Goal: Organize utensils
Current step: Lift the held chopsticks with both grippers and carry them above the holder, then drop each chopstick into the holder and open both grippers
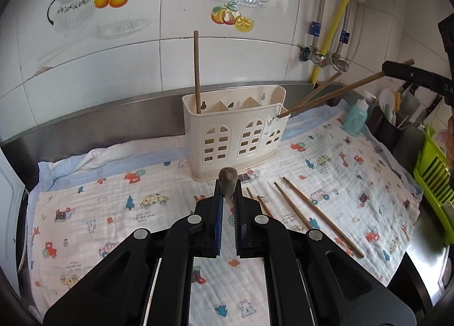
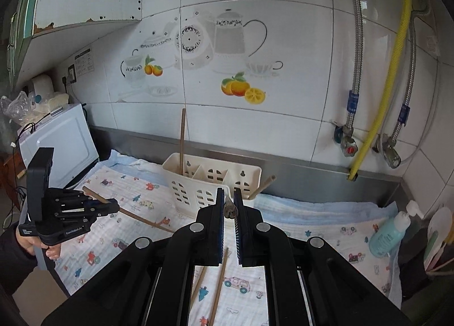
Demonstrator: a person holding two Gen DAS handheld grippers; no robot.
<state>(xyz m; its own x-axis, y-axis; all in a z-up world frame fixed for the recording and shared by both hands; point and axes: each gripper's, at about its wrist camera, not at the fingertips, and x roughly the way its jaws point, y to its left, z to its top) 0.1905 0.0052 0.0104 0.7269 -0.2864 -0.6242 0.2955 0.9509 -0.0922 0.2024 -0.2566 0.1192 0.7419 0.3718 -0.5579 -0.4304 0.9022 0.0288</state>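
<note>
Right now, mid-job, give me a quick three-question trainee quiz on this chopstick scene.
1. True or false: the left gripper and the right gripper each grip a chopstick.
2. Which compartment of the utensil holder contains the upright chopstick? A: left end. B: middle. C: right end.
3. What lies loose on the patterned cloth in front of the holder?

Key: 1 true, both jaws shut. 2 A. 3 loose chopsticks.

A stainless-steel countertop [image 2: 326, 181] carries a white quilted cloth printed with cartoon cars [image 1: 113, 212], on which rest a cream perforated plastic utensil caddy [image 1: 235, 138], loose brown wooden chopsticks [image 1: 320, 215] and a teal pump bottle [image 1: 356, 118].
</note>
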